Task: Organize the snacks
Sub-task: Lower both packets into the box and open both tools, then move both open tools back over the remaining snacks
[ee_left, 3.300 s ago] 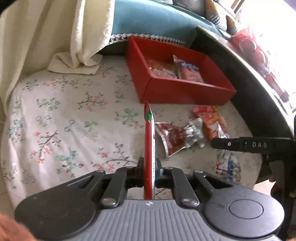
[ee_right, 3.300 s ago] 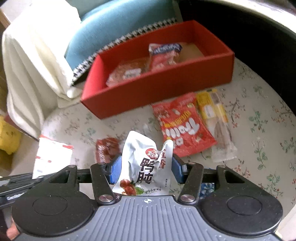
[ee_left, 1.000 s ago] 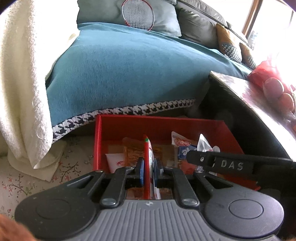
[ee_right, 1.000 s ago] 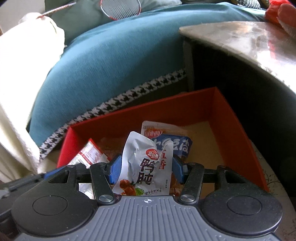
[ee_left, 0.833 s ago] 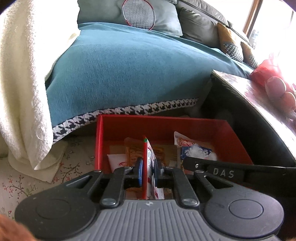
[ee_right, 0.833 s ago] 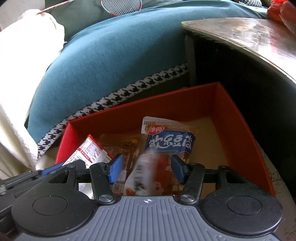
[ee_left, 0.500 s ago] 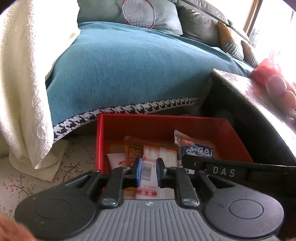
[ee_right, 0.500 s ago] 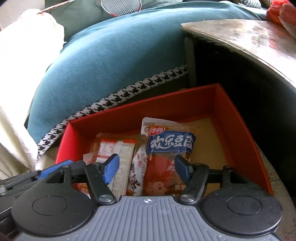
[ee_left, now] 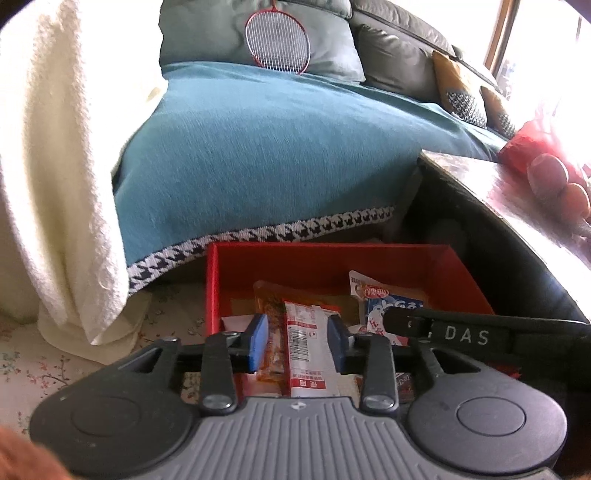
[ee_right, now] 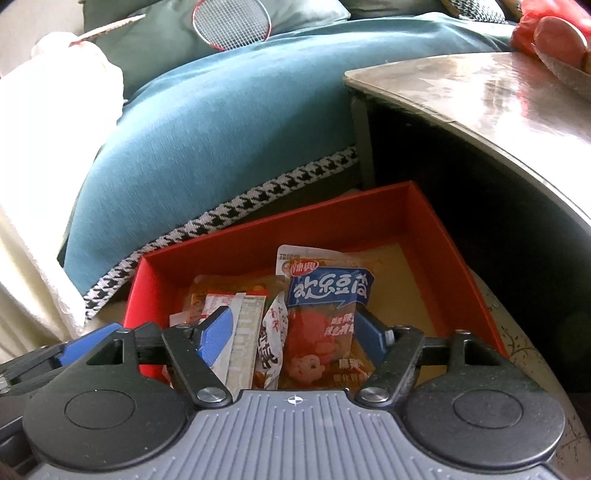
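Both tools hang over the red box (ee_right: 424, 218) with their jaws spread and nothing between the pads. The left tool (ee_left: 297, 341) is released: its blue pads stand apart on either side of a long red-and-white packet (ee_left: 308, 350) that lies flat in the box below, barcode side up, touching neither pad. The right tool (ee_right: 291, 332) is released too, jaws wider still, above a blue-and-red snack bag (ee_right: 325, 314) and a crumpled white bag (ee_right: 271, 336) that lies on its side just beside it.

The box sits on a flowered cloth (ee_left: 22, 365), its far wall close to the houndstooth hem of a teal blanket (ee_left: 266, 147) that covers a sofa. Inside, the snacks crowd the near and left part — an orange-brown clear packet (ee_right: 236, 288) lies under the long red-and-white one, the blue-and-red bag is to its right, and the crumpled white bag is wedged between them. The right end of the box floor shows bare tan card.

In the left view the right tool's finger, marked "DAS" (ee_left: 465, 336), reaches across from the right edge over the box's near right part. In the right view part of the left tool shows at the lower left corner.

A white towel (ee_left: 55, 184) hangs on the left — its lower end rests on the flowered cloth. A badminton racket (ee_left: 277, 40) leans on a grey-green cushion behind the blanket. To the right, a dark desk (ee_right: 480, 92) with a shiny top stands above the box, with red items (ee_right: 554, 26) on it.
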### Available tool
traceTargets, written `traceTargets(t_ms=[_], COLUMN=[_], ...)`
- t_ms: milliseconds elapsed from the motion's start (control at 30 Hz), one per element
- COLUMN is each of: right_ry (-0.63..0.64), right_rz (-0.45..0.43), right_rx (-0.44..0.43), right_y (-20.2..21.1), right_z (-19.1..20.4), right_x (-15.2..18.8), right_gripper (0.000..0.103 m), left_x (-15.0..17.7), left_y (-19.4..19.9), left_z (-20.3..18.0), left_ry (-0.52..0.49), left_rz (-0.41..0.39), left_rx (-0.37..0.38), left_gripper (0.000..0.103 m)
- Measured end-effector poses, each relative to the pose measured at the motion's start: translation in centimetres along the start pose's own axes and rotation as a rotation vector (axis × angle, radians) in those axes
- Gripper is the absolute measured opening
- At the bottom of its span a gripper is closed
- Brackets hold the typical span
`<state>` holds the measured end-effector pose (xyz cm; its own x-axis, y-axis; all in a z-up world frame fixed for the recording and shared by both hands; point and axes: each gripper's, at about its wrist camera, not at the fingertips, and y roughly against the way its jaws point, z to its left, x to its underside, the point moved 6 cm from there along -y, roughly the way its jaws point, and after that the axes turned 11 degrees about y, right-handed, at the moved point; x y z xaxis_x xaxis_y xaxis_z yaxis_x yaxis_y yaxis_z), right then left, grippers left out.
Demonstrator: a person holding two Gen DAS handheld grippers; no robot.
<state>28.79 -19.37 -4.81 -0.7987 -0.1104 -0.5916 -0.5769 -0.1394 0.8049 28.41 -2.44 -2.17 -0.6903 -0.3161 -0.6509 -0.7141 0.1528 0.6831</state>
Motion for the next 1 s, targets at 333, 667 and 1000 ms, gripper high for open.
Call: traceTargets(t_ms=[333,667,1000], right_ry=[0.014,-0.02,-0.043], right_rz=[0.0,0.022,0.037], right_rx=[0.027,0.045,0.052], right_y=[1.6,3.0,5.1], right_z=[-0.1,-0.8,-0.3], right_x=[0.5,2.4,4.4], right_gripper=[0.083,0.088,0.089], left_x=[0.5,1.7,3.4], left_y=[1.5,2.8,4.6], left_z=[-0.3,-0.8,-0.8], left_ry=[-0.028,-0.057,-0.08], left_rz=[-0.02,-0.021,-0.011], left_rx=[-0.002,-0.001,0.007], left_gripper=[0.035,0.041,0.044])
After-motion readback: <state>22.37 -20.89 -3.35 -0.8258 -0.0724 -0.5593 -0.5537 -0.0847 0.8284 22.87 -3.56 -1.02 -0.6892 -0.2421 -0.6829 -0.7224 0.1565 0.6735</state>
